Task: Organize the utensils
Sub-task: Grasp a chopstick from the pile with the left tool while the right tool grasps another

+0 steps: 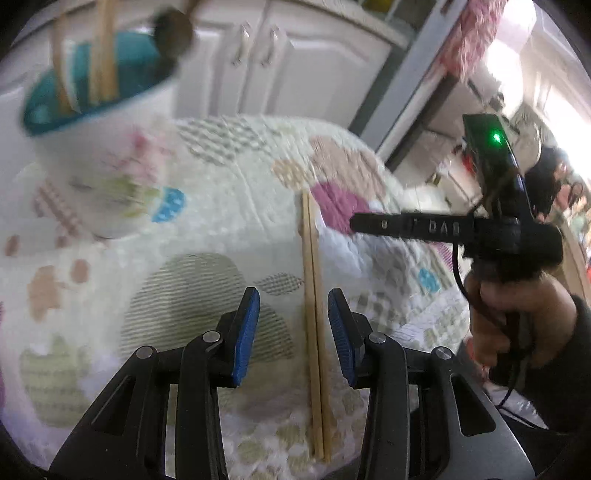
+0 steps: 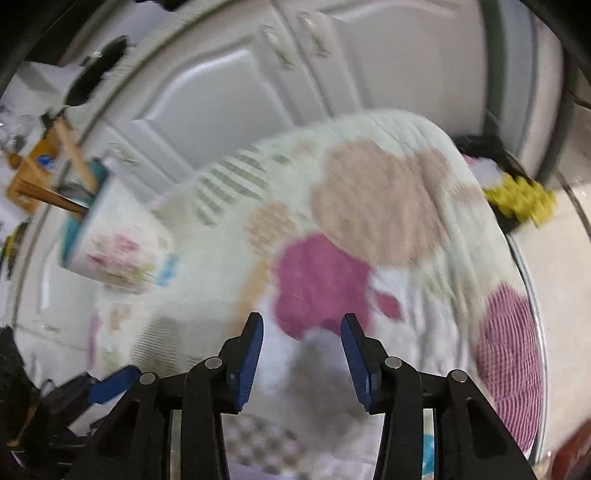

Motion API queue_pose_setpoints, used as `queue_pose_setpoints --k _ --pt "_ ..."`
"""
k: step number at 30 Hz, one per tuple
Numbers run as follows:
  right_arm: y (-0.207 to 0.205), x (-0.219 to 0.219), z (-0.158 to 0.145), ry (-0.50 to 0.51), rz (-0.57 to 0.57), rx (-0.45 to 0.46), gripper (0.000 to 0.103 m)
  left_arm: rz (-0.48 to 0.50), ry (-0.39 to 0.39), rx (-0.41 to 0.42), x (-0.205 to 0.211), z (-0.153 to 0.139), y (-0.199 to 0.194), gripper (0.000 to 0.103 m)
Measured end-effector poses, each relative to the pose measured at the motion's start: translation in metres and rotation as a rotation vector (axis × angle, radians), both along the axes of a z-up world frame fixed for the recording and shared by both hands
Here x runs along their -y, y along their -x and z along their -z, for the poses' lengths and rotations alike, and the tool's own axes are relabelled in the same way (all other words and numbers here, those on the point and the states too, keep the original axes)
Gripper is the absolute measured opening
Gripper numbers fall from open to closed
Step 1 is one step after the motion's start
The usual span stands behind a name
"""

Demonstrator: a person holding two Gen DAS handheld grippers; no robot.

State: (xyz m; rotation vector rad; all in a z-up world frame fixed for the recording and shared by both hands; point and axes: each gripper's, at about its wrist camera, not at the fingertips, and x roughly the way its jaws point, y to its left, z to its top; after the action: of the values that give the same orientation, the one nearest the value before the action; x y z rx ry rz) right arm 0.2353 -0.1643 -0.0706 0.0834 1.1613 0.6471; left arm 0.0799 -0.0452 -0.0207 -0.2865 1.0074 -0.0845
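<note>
A white floral cup with a teal inside stands at the left on the patterned cloth. It holds wooden chopsticks and a dark spoon. A pair of wooden chopsticks lies on the cloth between the fingers of my open left gripper, which holds nothing. My right gripper hovers at the right in that view. In the right wrist view it is open and empty above the cloth, with the cup at the left.
White cabinet doors stand behind the table. A yellow and black knitted item lies at the table's right edge. The left gripper's blue finger shows at the lower left of the right wrist view.
</note>
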Motion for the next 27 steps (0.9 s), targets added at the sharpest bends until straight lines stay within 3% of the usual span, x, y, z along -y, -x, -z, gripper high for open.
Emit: queue_pose_setpoints --k 5,10,18,27 --pt "0.012 0.021 0.012 -0.116 0.010 0.094 0.043 0.001 -0.049 -0.067 0.004 0.023 -0.017 0.038" --pt "0.014 0.029 0.015 -0.175 0.032 0.093 0.043 0.009 -0.093 -0.067 0.009 0.025 -0.020 0.038" --pt "0.016 0.024 0.015 -0.172 0.025 0.114 0.044 0.032 -0.161 -0.094 0.020 0.025 -0.024 0.039" --pt "0.017 0.024 0.014 -0.163 0.029 0.107 0.044 0.007 -0.214 -0.113 0.023 0.025 -0.028 0.047"
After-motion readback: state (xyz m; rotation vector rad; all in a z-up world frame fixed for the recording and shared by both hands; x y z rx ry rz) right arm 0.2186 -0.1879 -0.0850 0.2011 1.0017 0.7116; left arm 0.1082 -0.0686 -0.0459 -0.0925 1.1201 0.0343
